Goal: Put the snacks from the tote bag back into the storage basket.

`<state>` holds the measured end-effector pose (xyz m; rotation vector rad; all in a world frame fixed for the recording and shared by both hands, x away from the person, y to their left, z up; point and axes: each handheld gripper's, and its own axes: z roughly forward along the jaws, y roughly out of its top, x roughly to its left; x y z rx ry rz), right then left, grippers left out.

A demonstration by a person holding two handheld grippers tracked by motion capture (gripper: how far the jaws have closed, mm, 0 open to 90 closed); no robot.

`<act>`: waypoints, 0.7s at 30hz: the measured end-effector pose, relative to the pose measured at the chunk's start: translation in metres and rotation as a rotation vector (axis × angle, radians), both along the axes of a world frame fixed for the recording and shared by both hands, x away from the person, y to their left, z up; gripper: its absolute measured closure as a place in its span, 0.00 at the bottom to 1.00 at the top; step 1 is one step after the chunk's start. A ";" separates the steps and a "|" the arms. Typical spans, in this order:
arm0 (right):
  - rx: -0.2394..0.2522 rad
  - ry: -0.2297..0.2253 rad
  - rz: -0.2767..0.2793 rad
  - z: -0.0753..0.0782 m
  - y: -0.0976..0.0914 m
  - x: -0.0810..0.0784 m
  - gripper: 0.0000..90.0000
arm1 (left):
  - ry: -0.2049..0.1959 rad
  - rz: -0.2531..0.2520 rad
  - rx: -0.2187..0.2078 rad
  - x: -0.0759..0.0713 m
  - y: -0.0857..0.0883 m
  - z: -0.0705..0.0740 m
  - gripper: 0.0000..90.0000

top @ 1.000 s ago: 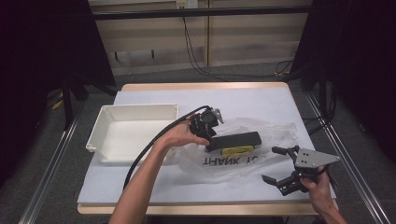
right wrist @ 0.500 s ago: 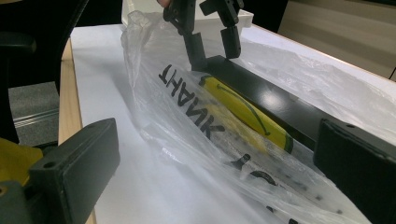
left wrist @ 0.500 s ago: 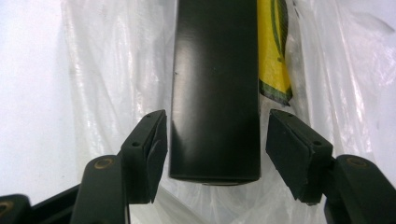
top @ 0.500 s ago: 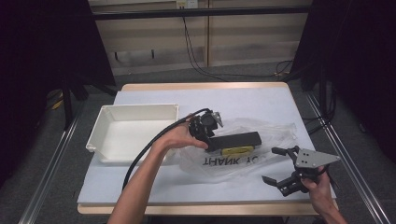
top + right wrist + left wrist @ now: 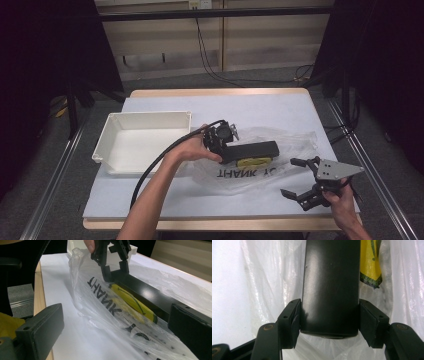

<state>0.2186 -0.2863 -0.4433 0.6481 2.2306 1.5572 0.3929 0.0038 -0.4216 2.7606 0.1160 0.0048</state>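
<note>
Since the left claw [image 5: 329,315] is the one on the work, notes start there. A long black box [image 5: 329,287] sits end-on between its jaws, one pad [image 5: 295,322] just beside each long side. The jaws have just been opening. I see no clear squeeze on the box, so I read the claw as slackened and half wide, with the box loose between the pads.

Beyond the claw's tips the box runs straight ahead, flat on a clear plastic bag [image 5: 295,142] with black lettering. Whether its far end is under the film I cannot tell. A yellow packet [image 5: 130,301] lies inside the bag, ahead of the claw and touching one long side of the box. The bag is spread on the worktop [image 5: 200,195]. A white tray [image 5: 145,142] stands behind the claw, on the wrist side, near but apart.

The right claw [image 5: 291,177] hangs wide open, holding nothing. It points at the bag from past the box's far end, well apart from the left claw.

Judgement: the step in hand is letting go of the box after placing it at the bag.

Next move, as I judge it:
- Back the left claw off along the box's own line, with the pads clear of both sides, so that neither box nor film drags.
- Bring in the right claw if the bag needs holding.
</note>
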 end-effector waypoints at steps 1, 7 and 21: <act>0.001 0.000 -0.001 0.000 0.000 0.000 0.00 | -0.006 -0.003 0.003 0.000 0.000 0.000 0.44; -0.001 0.009 0.005 0.000 0.000 0.000 0.00 | 0.007 -0.009 0.013 0.002 -0.002 -0.001 0.44; 0.004 0.006 0.002 0.000 0.001 0.000 0.00 | 0.055 -0.001 -0.031 0.005 -0.001 0.004 0.48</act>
